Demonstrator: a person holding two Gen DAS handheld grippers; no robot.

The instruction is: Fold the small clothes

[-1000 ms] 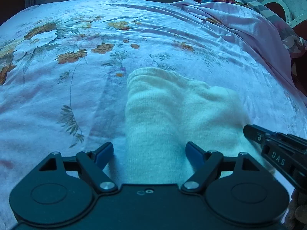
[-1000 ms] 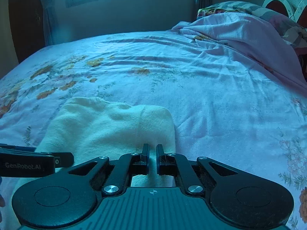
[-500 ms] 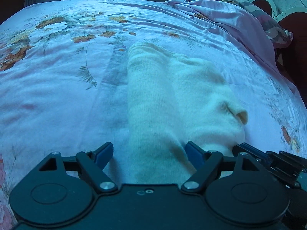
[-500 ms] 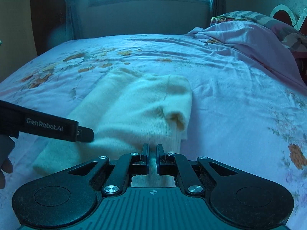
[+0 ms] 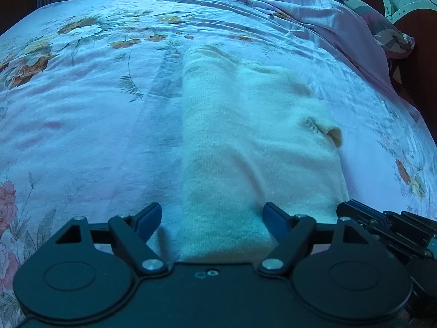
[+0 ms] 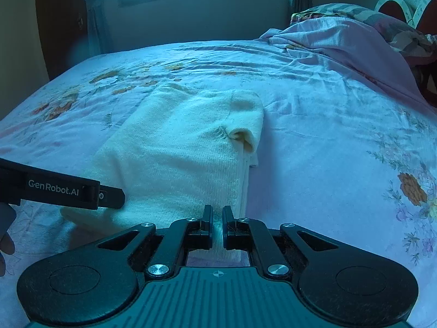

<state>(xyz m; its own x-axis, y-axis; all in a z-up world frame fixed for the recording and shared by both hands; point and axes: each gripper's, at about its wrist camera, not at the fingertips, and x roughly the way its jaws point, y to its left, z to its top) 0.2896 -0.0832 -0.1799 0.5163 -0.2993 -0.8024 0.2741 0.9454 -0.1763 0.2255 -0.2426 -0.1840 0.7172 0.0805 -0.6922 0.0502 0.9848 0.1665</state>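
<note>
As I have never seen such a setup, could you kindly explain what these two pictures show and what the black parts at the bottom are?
There is no robot here. A person carries a two-finger tool in each hand, and a wide-angle camera on each tool looks forward along its fingers. The black parts at the bottom are those tools.

One picture is taken from the left hand-held gripper, the other from the right hand-held gripper. Both look over a flowered bed sheet, on which a cream knitted garment lies partly folded.

The right one is shut on the garment's near edge. The left one's jaws stand wide and are closing, with the garment's near end between them, not gripped.
</note>
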